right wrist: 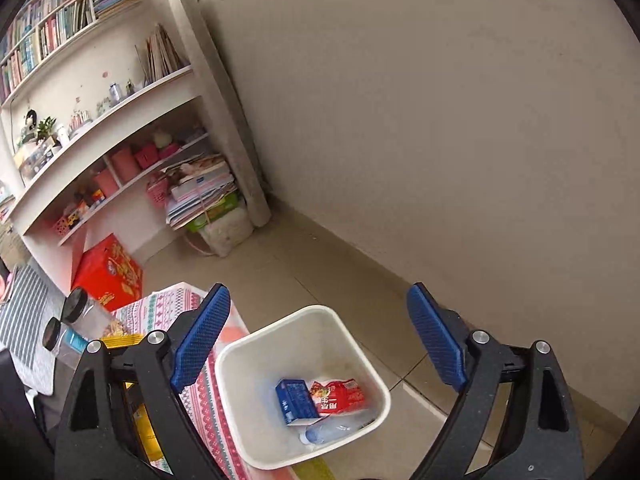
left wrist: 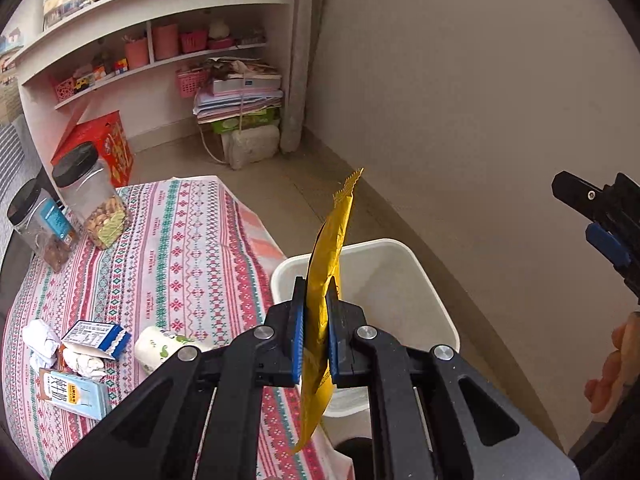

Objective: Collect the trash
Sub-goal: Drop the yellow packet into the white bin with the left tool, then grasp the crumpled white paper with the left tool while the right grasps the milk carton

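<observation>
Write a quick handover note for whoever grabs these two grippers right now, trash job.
Left gripper: shut on the yellow wrapper, held near the white bin.
Right gripper: open, empty, above the bin.
Done: blue carton, red pack and bottle are in the bin.
Left: drop the wrapper, then clear the table: paper cup, blue box, crumpled tissues, light-blue carton.

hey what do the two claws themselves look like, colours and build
Both match: the left claw and right claw have matte black linkage arms with triangular cutouts, round silver pivot pins, and blue ribbed finger pads. No cables or markings visible.
</observation>
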{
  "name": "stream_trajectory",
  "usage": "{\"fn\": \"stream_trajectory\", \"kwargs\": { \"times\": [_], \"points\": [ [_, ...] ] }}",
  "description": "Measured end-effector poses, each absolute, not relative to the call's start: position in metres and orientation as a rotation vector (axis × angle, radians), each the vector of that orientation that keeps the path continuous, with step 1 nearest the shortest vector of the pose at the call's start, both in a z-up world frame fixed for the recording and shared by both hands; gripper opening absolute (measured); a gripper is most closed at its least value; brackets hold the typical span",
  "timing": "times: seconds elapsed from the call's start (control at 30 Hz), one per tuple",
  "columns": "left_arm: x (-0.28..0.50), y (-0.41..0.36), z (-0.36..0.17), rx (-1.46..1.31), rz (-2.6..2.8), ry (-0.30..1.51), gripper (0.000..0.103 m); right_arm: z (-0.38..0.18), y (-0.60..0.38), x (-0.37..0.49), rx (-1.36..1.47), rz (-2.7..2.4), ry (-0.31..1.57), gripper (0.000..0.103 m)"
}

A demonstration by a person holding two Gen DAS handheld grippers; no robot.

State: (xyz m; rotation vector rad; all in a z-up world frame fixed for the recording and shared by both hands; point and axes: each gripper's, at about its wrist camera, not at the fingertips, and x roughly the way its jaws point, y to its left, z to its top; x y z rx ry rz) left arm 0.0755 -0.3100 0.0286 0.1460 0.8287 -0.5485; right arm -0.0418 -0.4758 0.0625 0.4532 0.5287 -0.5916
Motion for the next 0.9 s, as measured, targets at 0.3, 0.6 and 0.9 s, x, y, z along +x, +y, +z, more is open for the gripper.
{"fn": "stream_trajectory", "kwargs": {
  "times": [0.3,0.6,0.9],
  "points": [
    [0.087,-0.347,0.023,0.146,-0.58,0.867,0.055,0.069,-0.482,-0.056,0.45,-0.651,0.469,0.092],
    [0.085,-0.311,0.023,0.181,-0.451,0.821,0.066,0.069,-0.465,-0.045,0.41,-0.628,0.493,0.096],
    [0.098,-0.251,0.032,0.14,-0.31,0.807,0.077,0.062,-0.424,-0.009,0.312,-0.552,0.579,0.096]
  ]
}}
